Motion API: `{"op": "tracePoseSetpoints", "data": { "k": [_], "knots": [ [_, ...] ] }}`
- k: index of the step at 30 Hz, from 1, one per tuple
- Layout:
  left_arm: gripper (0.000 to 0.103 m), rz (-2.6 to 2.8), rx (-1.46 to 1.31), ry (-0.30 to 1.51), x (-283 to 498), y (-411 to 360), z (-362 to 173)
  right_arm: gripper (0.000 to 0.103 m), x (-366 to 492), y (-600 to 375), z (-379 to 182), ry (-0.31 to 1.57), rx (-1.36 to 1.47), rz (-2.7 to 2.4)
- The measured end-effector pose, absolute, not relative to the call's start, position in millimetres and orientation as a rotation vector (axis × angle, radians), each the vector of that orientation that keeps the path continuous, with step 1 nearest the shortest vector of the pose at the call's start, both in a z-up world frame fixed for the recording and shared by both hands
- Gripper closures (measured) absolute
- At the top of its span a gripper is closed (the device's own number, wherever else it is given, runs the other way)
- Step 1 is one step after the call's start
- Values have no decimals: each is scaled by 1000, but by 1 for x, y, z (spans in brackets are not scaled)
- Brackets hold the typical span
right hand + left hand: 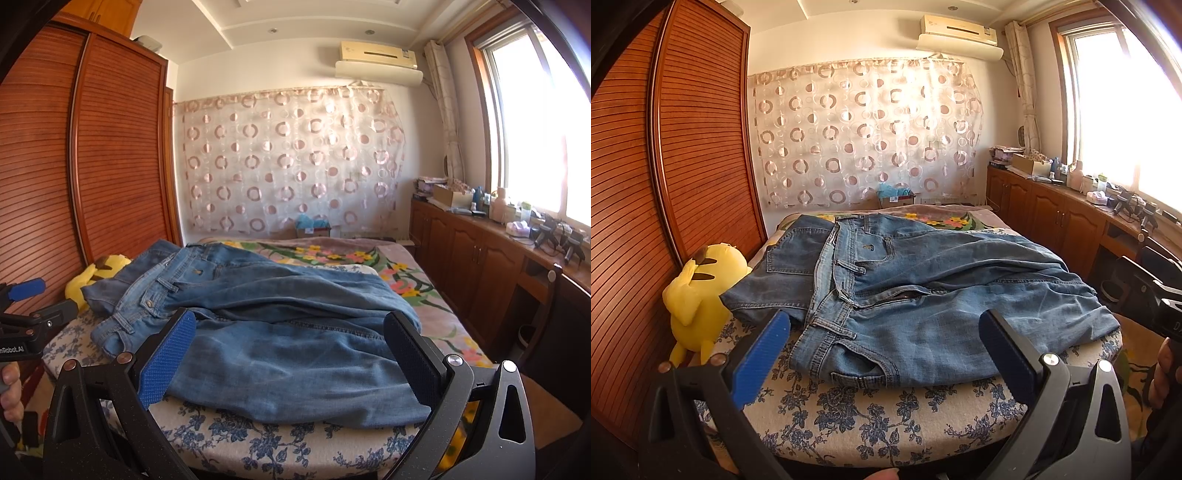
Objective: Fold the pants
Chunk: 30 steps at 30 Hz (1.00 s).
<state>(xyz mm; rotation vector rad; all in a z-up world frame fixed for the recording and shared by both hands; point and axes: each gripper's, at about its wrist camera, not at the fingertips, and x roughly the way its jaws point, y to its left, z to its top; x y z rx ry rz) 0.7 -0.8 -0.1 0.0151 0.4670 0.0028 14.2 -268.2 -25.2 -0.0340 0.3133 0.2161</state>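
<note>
Closest thing in both wrist views is the jaws themselves: left gripper (882, 354) and right gripper (290, 360) both spread wide, nothing pinched, hovering just short of the near edge of the bed (871, 421). Right past them are the jeans (923, 306), lying on the blue-floral cover w/ the long axis running roughly left-right across the bed, i.e. crosswise to the jaws, not pointing at them. Waistband (827, 328) end sits to the left, legs trail off to the right, one leg lapped over the other and pretty rumpled, fly partly open. So imo the left gripper is the nearer one for the waistband, and the right one lines up w/ the leg end (388, 402). Looks like no fold is done yet, prob needs a grab at each end first. Beyond the waist end there's a yellow plush toy (698, 295) touching the denim, then the wardrobe (683, 147) behind it.
</note>
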Motion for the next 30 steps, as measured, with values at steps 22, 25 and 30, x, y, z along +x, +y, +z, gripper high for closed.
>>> {"op": "tracePoseSetpoints", "data": {
  "k": [22,25,30],
  "knots": [
    [0,2,16,463,0,3,-1,0,13,-269,-24,313,-34,217],
    [0,2,16,463,0,4,-2,0,13,-269,-24,313,-34,216],
    [0,2,16,463,0,3,-1,0,13,-269,-24,312,-34,217]
  ]
}}
